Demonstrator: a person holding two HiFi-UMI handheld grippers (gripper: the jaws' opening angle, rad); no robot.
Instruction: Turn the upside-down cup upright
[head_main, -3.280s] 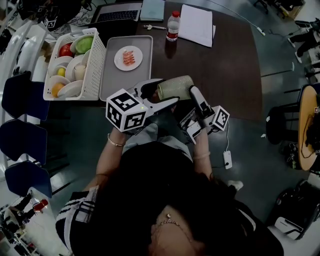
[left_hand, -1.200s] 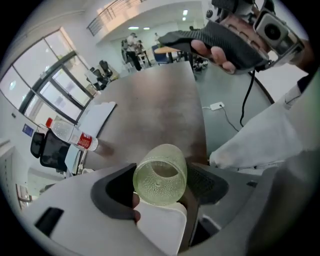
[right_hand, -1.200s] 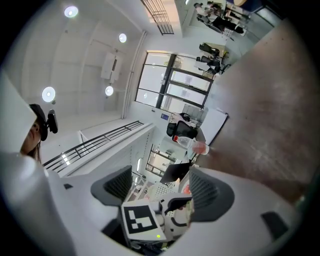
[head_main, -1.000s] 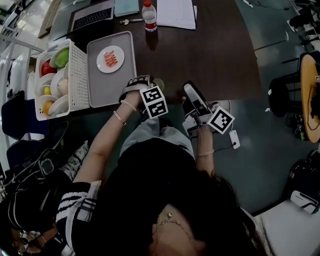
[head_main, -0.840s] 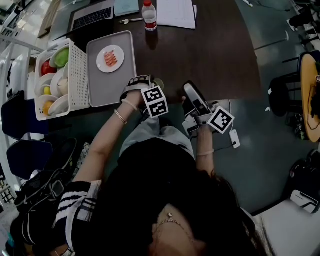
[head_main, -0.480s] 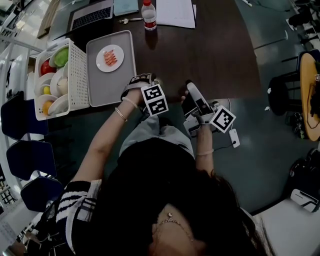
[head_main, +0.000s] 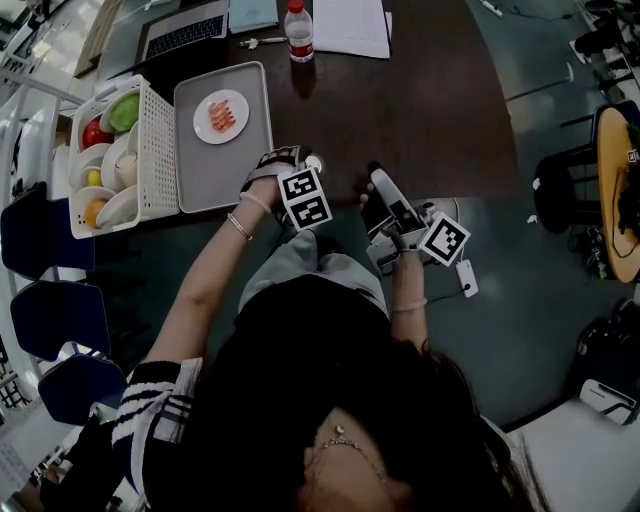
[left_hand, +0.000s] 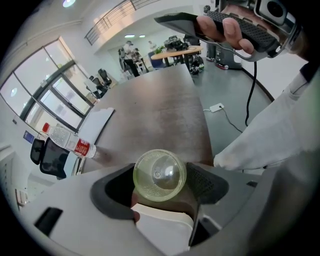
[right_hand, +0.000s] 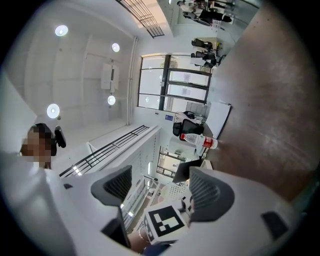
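Left gripper view looks down into the translucent yellow-green plastic cup (left_hand: 159, 175). Its mouth faces the camera and its rim spans the gap between the grey pads of the left gripper (left_hand: 160, 186), which close on its sides. The rim hides the cup's base, so I cannot tell whether it rests on the dark brown table (left_hand: 160, 110). In the head view the cup is at the table's near edge, with all but a pale bit of rim covered by that gripper's marker cube (head_main: 305, 198) and the hand (head_main: 268, 170). The right gripper (right_hand: 160, 187), near it, points upward with its jaws apart and empty. Farther left, a white slatted plastic basket (head_main: 158, 150) holds white bowls (head_main: 122, 208) of red, green and yellow food, too small to name. The grey tray (head_main: 205, 170) beside it bears a small white plate (head_main: 221, 116) of pinkish pieces. A laptop (head_main: 185, 32) and white papers (head_main: 350, 25) are cut off at the top edge.
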